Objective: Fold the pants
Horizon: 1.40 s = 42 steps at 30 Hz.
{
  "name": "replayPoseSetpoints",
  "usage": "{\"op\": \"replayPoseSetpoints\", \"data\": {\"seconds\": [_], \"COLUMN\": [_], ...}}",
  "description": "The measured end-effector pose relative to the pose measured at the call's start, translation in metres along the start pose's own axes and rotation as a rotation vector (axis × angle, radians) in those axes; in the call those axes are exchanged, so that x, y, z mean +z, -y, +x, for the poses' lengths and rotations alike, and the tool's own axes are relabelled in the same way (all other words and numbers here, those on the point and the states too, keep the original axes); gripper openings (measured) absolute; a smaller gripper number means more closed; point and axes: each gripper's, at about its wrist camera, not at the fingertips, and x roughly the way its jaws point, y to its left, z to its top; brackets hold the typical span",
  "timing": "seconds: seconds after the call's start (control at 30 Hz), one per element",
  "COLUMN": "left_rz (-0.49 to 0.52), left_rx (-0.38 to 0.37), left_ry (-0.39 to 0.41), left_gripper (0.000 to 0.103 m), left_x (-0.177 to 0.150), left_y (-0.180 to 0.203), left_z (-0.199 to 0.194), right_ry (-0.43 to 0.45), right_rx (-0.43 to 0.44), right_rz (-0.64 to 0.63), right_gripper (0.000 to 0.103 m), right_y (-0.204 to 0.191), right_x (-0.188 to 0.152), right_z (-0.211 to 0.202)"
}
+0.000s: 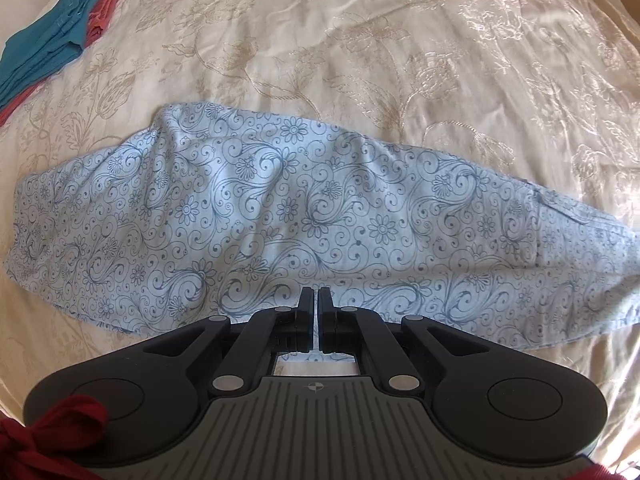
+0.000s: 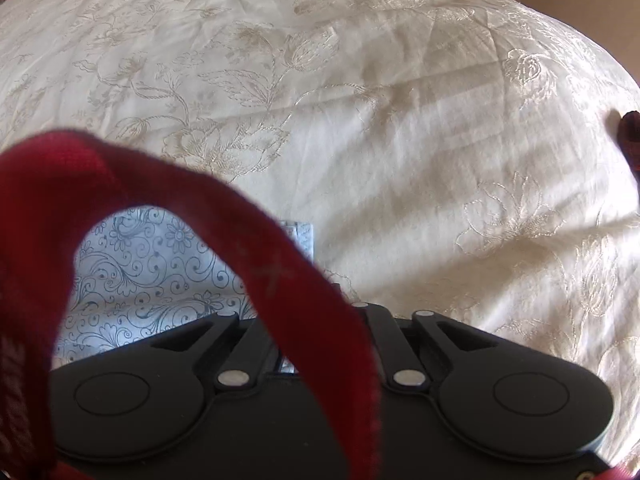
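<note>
Left hand-held gripper closed, empty, above pants; red strap hides right's jaws.

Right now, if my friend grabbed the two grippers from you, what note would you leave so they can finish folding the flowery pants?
Left gripper: shut, holding nothing, hovering above the pale blue swirl-and-flower printed cotton pants.
Right gripper: fingers hidden behind a dangling red fabric strap, so its state is unclear; it sits near one end of the pants.
Pants: lying lengthwise on the cream embroidered bedspread, folded into one long band.
Folded teal garment and folded coral garment sit apart, at the bed's far corner.
Left: fold the long band crosswise.
</note>
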Motion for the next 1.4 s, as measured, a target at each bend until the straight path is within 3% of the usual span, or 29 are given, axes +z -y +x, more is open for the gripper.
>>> {"op": "replayPoseSetpoints", "data": {"seconds": [0.1,0.27,0.4,0.57,0.7,0.9,1.07,1.13,1.17,1.4], "left_rz": [0.016,0.011,-0.018,-0.042,-0.053,-0.038,-0.012,-0.002,0.002,-0.044], "left_rx": [-0.007,0.004,0.006,0.017,0.018,0.004,-0.008,-0.011,-0.005,0.007], "left_ry": [-0.013,-0.031,-0.029,-0.024,-0.031,-0.031,-0.037,-0.048,-0.059,-0.085], "left_gripper": [0.003,0.003,0.003,0.003,0.003,0.003,0.003,0.003,0.003,0.003], "left_x": [0.0,0.002,0.004,0.003,0.003,0.005,0.007,0.005,0.004,-0.004], "left_y": [0.007,0.006,-0.004,-0.016,-0.02,-0.011,0.005,0.009,0.01,-0.006], "left_z": [0.003,0.006,0.002,-0.001,0.002,0.01,0.019,0.024,0.026,0.032], "right_ry": [0.09,0.078,0.073,0.026,-0.086,-0.124,-0.069,-0.036,-0.019,0.029], "right_rx": [0.119,0.432,0.536,0.577,0.561,0.555,0.562,0.563,0.566,0.571], "right_rz": [-0.06,-0.209,-0.318,-0.272,-0.304,-0.321,-0.343,-0.403,-0.44,-0.696], "right_gripper": [0.018,0.018,0.018,0.018,0.018,0.018,0.019,0.042,0.047,0.048], "right_y": [-0.017,-0.085,-0.148,-0.182,-0.187,-0.169,-0.165,-0.176,-0.182,-0.227], "right_x": [0.0,0.006,0.011,0.027,0.009,-0.018,-0.02,-0.02,-0.022,-0.032], "right_z": [-0.028,-0.037,-0.028,-0.009,0.004,-0.007,-0.025,-0.03,-0.032,-0.037]}}
